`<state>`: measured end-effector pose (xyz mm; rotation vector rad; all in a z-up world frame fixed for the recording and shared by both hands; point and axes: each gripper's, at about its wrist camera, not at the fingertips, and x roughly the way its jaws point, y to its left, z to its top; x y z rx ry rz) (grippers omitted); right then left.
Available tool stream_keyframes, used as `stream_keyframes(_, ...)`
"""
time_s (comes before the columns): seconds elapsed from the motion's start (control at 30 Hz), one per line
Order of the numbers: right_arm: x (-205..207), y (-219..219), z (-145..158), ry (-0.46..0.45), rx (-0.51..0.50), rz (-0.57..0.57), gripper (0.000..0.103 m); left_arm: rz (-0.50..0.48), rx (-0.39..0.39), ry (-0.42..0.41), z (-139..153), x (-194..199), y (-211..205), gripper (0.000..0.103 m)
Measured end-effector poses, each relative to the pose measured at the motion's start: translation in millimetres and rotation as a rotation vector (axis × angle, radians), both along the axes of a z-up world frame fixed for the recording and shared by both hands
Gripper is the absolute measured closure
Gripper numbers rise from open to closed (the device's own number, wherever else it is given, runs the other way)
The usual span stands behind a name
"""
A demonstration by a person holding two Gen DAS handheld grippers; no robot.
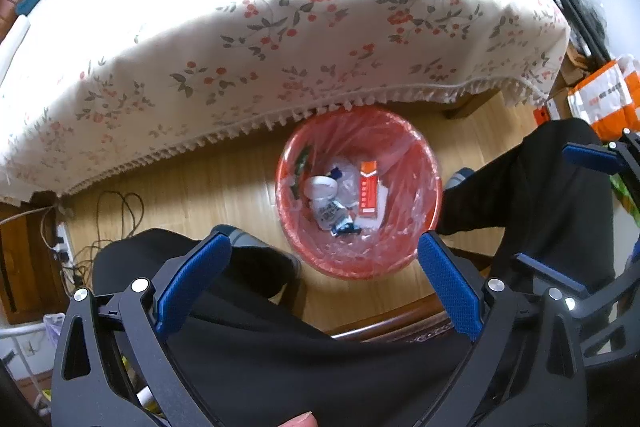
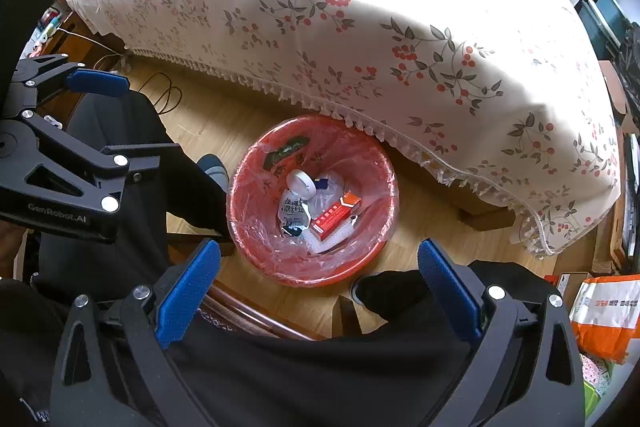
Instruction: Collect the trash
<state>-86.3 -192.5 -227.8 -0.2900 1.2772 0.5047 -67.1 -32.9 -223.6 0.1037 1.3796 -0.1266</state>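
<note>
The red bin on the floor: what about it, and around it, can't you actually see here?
- Red bin: its far rim sits under the tablecloth fringe in both views.
- Orange box: print too small to read.
- Tabletop: washed out by glare.
- Floor near the bin: hidden by black trousers.

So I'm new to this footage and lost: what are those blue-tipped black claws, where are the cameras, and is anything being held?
No robot here: a seated person holds a hand-held gripper in each hand, each carrying a wide-angle camera looking along its fingers. One picture is from the left hand-held gripper, the other from the right hand-held gripper. Both are open and hold nothing. Below, on the wooden floor, stands a red bin with a clear liner, partly under the flowered tablecloth. Inside lie an orange box, a white lid and wrappers.
</note>
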Motion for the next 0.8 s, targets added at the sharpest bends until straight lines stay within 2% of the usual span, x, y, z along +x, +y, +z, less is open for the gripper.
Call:
stream_keyframes(0.4,1.4,-4.8,-0.8,0.002,-0.003,-0.003,0.005,-0.002,-0.027,-0.013,2.6,3.0,-2.8,0.006)
stream_keyframes(0.8,3.0,-5.8,-1.9,0.004,-0.003,-0.003,0.005,-0.001,-0.023,-0.021,2.8,6.3,-2.7,0.006)
